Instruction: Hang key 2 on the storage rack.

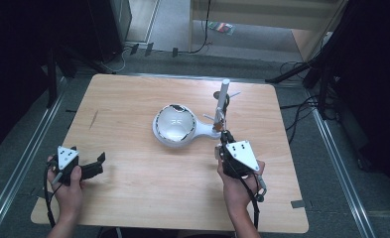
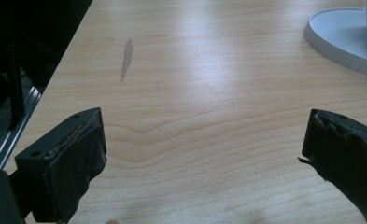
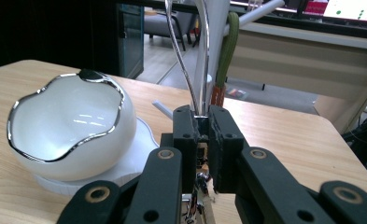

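Right gripper (image 3: 201, 140): low centre of its own view, jaws pinched narrow on a thin chrome wire loop (image 3: 190, 70) that rises between them; in the high view (image 1: 226, 140) it sits lower right of centre, held by the person's right hand (image 1: 239, 186).
Left gripper (image 2: 204, 154): jaws spread wide, holding nothing, bare wood between them; lower left of the high view (image 1: 99, 163), in the left hand (image 1: 68, 191).
White bowl (image 1: 172, 124): centre of the high view, chrome-rimmed, on a white base (image 2: 344, 37); left of frame in the right gripper view (image 3: 69, 130).
Upright stand (image 1: 222, 106): just right of the bowl, above the right gripper.
Green strip (image 3: 228, 46): hangs beside the wire loop, upper centre.
Table (image 1: 133, 188): light wood, with a grey streak (image 2: 126, 56) in the upper left.
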`<state>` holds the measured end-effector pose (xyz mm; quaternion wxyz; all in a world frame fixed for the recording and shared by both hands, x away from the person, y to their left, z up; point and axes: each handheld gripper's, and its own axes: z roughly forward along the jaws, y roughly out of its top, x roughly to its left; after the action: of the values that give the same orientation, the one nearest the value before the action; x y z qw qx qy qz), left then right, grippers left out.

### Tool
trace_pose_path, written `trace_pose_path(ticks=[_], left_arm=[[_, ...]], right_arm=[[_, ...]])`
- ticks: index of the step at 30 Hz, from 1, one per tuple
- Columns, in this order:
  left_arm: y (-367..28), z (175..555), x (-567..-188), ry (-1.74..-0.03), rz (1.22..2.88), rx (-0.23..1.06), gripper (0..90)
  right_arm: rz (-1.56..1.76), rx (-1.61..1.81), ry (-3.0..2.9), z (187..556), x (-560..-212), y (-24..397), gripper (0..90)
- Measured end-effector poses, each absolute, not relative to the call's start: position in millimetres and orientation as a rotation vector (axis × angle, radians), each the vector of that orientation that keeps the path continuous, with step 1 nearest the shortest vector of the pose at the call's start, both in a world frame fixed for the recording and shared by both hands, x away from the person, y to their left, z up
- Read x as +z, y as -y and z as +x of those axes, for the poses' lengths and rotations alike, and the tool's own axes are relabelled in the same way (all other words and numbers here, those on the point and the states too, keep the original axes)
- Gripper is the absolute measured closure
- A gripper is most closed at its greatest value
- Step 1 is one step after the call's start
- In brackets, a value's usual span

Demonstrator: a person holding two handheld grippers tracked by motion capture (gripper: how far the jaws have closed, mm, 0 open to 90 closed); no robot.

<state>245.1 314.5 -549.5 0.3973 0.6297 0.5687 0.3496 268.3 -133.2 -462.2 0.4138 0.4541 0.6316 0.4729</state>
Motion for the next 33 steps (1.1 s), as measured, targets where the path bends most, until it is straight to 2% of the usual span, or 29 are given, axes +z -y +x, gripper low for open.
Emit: trace_pose_path(ticks=[33], left_arm=[[-314.1, 244.0, -549.5, -1.437, 1.592, 0.893, 0.0]], right_arm=[[1.375, 1.128, -1.694, 300.3, -483.1, 141.7, 83.8]])
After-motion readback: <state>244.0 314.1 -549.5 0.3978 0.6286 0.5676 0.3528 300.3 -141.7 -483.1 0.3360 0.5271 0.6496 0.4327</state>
